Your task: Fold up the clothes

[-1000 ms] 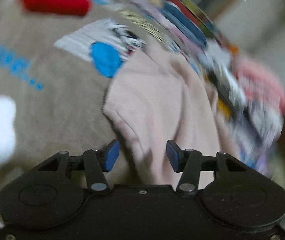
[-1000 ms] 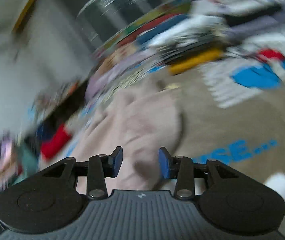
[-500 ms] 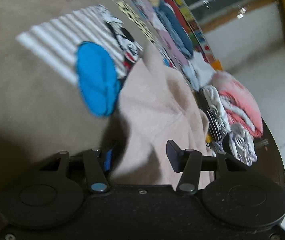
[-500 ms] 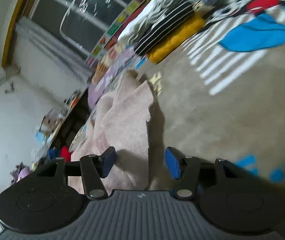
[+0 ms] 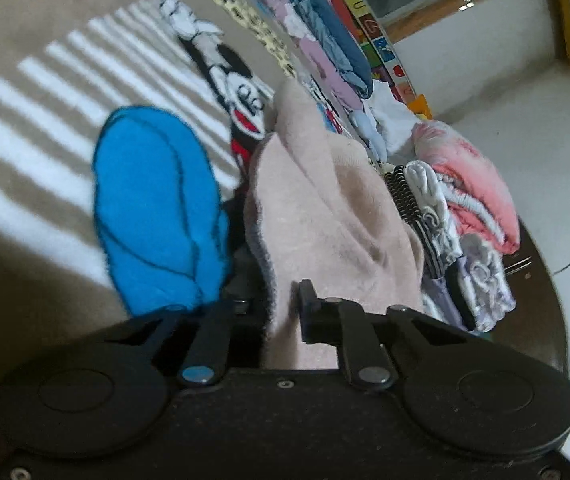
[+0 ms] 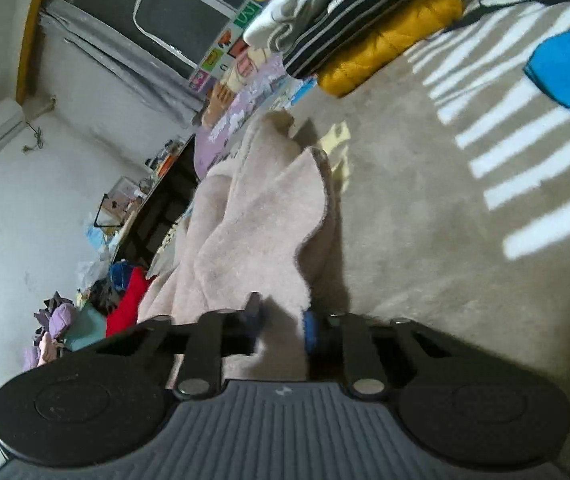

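Observation:
A pale pink fleece garment lies rumpled on a beige Mickey Mouse blanket. My left gripper is shut on the garment's near edge, cloth pinched between its jaws. In the right wrist view the same pink garment runs away from me, and my right gripper is shut on its near edge close to the blanket.
Folded clothes are stacked at the blanket's far side: a pink and grey pile, a blue and lilac pile, a striped pile on a yellow jacket. A red garment and loose clothes lie at the left. The dark table edge shows right.
Both grippers have closed on the pink garment's edge; half a second ago both stood open around it. Both views have dropped lower and closer to the blanket.

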A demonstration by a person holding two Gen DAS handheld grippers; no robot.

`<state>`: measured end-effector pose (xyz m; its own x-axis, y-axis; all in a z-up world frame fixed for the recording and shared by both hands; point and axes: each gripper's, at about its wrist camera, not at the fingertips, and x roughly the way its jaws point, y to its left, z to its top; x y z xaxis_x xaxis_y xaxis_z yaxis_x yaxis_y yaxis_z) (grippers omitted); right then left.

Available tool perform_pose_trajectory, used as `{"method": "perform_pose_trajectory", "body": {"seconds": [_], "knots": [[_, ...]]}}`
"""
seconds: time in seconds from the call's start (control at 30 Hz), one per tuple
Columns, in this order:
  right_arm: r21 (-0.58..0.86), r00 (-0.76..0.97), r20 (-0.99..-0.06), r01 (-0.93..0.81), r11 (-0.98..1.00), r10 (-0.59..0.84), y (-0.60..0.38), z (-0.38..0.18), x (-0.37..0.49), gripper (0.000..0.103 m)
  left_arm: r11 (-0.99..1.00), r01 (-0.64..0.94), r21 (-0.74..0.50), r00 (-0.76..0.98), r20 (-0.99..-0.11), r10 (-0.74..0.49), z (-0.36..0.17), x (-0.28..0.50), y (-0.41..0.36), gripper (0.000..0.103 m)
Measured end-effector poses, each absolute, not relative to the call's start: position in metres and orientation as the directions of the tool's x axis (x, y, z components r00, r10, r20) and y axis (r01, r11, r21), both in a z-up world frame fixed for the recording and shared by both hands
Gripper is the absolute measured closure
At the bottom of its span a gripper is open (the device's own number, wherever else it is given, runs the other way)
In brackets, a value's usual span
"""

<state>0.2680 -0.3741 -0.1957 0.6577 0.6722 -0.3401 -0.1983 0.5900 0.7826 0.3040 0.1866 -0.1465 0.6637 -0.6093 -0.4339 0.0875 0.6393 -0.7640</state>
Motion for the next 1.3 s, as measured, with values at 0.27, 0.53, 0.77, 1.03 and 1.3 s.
{"method": "perform_pose_trajectory", "body": {"seconds": [0.27, 0.53, 0.77, 1.03, 1.3], "knots": [[0.708, 0.764, -0.312, -0.209, 0.674, 0.565, -0.372, -0.182, 0.251, 0.092, 0.816, 0.135, -0.563, 0.787, -0.44, -0.433, -0.114, 0.266, 0.173, 0.098], [0.73, 0.861, -0.269, -0.11, 0.675, 0.431, -0.394, -0.175, 0.219, 0.092, 0.871, 0.032, -0.489, 0.866, -0.421, -0.269, -0.102, 0.219, 0.189, 0.099], [0.737, 0.904, -0.289, 0.0, 0.676, 0.315, -0.419, -0.173, 0.191, 0.093, 0.844, -0.114, -0.524, 0.891, -0.43, -0.147, -0.104, 0.179, 0.218, 0.099], [0.723, 0.901, -0.374, 0.136, 0.677, 0.219, -0.433, -0.189, 0.174, 0.093, 0.755, -0.291, -0.588, 0.868, -0.494, -0.049, -0.12, 0.155, 0.253, 0.101], [0.773, 0.92, -0.381, 0.263, 0.577, 0.091, -0.453, -0.204, 0.153, 0.079, 0.674, -0.376, -0.636, 0.866, -0.5, 0.011, -0.12, 0.122, 0.276, 0.094]]}}
